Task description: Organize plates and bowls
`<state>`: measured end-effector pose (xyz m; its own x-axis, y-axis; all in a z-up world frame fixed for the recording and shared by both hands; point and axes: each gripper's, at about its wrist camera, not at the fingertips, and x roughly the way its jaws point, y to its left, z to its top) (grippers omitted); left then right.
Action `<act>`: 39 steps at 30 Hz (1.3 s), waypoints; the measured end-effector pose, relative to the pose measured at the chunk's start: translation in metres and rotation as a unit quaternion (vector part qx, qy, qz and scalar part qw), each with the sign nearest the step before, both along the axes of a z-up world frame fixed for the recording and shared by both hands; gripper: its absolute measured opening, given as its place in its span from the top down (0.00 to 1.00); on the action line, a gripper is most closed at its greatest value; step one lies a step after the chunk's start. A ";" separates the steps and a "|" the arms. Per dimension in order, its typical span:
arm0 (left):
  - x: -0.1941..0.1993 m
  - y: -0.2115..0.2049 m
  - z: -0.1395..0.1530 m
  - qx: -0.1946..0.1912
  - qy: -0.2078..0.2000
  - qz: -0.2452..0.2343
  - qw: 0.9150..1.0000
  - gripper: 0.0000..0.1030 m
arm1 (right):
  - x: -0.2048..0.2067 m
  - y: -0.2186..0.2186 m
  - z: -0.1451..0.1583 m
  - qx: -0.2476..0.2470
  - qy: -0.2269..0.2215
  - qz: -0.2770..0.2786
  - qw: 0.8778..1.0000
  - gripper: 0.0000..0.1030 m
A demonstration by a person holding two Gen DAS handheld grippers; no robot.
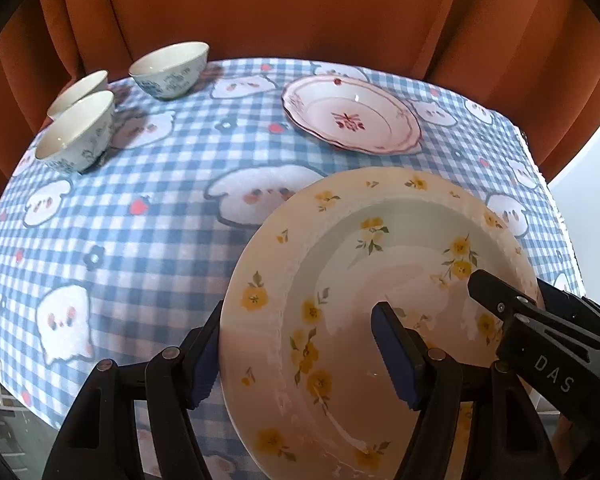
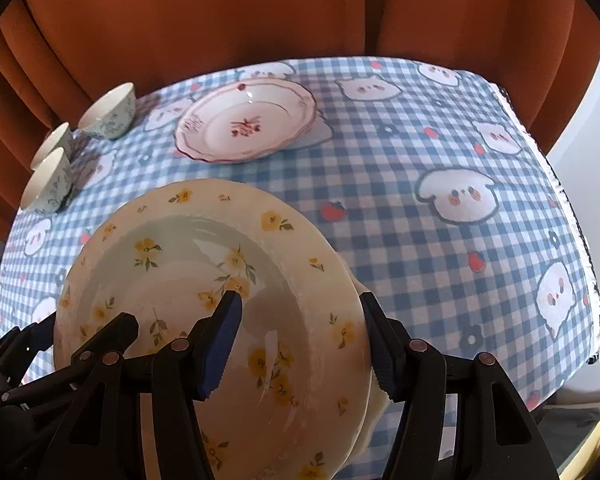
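Yellow plate: clamped by left claw and right claw (opposite rims); keep level, lower onto pink plate, far.

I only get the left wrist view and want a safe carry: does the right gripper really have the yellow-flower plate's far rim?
Observer: Yes. The right gripper grips the yellow-flower plate at its right rim, one finger inside and one outside.
Operator: Anything under it?
Observer: A second plate shows its rim just beneath that edge, so it looks like a stack.
Operator: What's to its right?
Observer: Only tablecloth.
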<state>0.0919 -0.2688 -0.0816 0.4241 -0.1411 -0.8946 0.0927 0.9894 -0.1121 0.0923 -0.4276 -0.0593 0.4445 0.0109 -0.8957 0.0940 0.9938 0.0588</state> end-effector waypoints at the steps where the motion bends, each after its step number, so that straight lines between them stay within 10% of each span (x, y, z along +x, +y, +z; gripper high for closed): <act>1: -0.001 -0.003 -0.002 0.000 0.002 -0.001 1.000 0.31 | -0.001 -0.003 -0.002 0.000 0.002 0.000 1.000 0.39; 39: -0.001 -0.051 -0.041 0.049 0.030 -0.002 0.998 0.26 | -0.005 -0.050 -0.045 0.013 0.038 -0.028 0.999 0.39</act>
<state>0.0910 -0.3202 -0.1229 0.3689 -0.0538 -0.9279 0.0919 0.9955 -0.0212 0.0875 -0.4774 -0.1042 0.3754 0.0109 -0.9268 0.1555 0.9850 0.0746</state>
